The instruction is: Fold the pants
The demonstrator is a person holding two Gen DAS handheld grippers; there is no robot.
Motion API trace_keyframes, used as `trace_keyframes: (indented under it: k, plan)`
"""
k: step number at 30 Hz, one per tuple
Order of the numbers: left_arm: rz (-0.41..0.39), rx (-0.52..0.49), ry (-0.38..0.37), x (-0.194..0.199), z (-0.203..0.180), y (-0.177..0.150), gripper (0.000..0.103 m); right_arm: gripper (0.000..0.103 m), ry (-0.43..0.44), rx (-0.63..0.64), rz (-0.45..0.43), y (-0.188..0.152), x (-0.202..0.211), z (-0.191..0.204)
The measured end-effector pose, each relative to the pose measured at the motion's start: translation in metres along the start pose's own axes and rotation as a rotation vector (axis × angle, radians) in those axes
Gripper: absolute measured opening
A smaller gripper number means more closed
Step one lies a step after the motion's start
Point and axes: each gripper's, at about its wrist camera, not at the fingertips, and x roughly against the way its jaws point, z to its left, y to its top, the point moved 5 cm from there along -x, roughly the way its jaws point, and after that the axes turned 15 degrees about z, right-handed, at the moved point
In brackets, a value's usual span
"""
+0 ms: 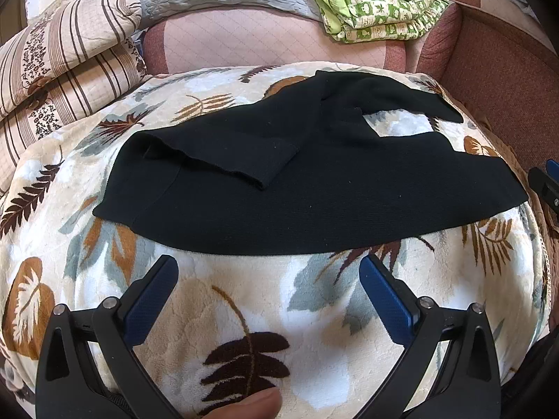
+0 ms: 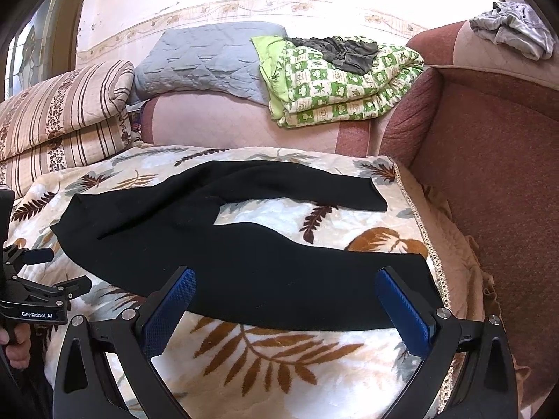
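Black pants (image 1: 314, 181) lie spread on a leaf-patterned blanket (image 1: 227, 314), waist to the left, two legs running right with a gap between them. The waistband corner is folded over at the left. My left gripper (image 1: 269, 262) is open and empty, hovering just short of the pants' near edge. In the right wrist view the pants (image 2: 227, 251) lie the same way. My right gripper (image 2: 284, 276) is open and empty, its fingertips over the near leg's lower edge. The left gripper (image 2: 45, 279) shows at that view's left edge.
Striped folded quilts (image 2: 63, 118) stand at the back left. A grey quilt (image 2: 206, 59) and a green patterned quilt (image 2: 342, 83) lie on the pink sofa back (image 2: 244, 125). A red-brown sofa arm (image 2: 489, 174) rises at the right. The blanket's fringed edge (image 2: 429, 244) runs along the right.
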Motion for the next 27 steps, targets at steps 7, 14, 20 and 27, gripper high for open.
trace_keyframes:
  k: [7, 14, 20, 27]
  plan:
    - [0.000, 0.000, 0.001, -0.0002, 0.0000, 0.0001, 0.103, 0.103, -0.009, -0.008, -0.007, 0.0016, 0.0055, 0.0002]
    - [0.000, 0.001, 0.002, -0.0003, 0.0005, 0.0001, 0.103, 0.103, -0.017, -0.012, -0.008, 0.0014, 0.0059, -0.0012]
    - [0.000, 0.001, 0.003, 0.0000, 0.0016, -0.0005, 0.103, 0.103, -0.020, -0.012, -0.003, 0.0012, 0.0050, -0.0028]
    - [0.003, 0.003, 0.011, -0.0013, 0.0033, -0.0005, 0.103, 0.103, -0.019, -0.013, -0.003, 0.0023, 0.0036, -0.0040]
